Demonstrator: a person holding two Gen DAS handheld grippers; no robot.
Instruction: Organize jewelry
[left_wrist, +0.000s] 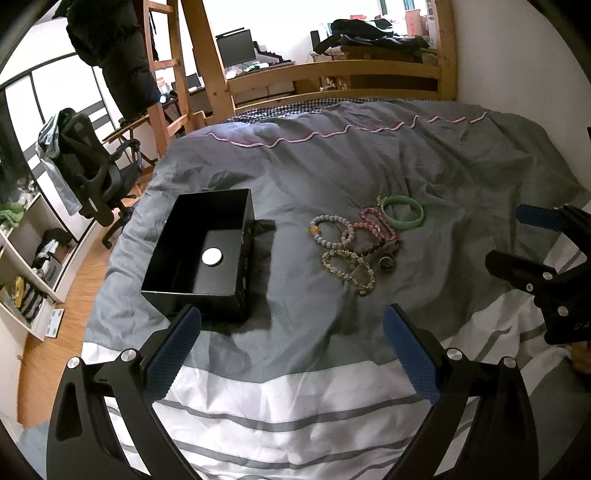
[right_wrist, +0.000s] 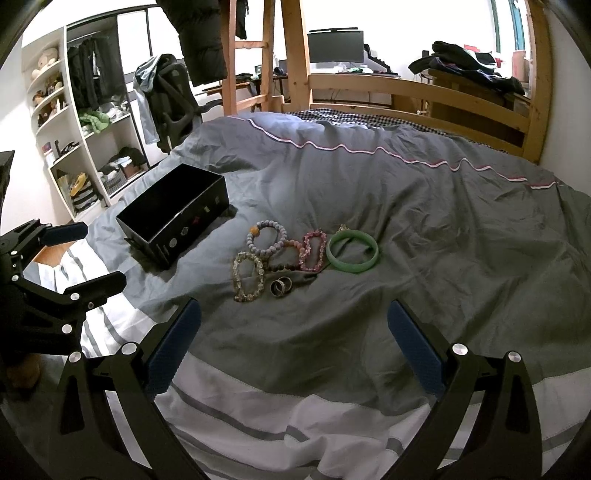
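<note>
A pile of jewelry lies on the grey bedspread: a green bangle, a pink bead bracelet, a lilac bead bracelet, a clear yellowish bead bracelet and metal rings. An open black box stands left of the pile, with a white disc inside. My left gripper is open and empty, short of the box and pile. My right gripper is open and empty, short of the pile.
The bed's wooden frame and ladder stand behind. An office chair and white shelves are to the left, over a wooden floor. The near bedspread is white with grey stripes.
</note>
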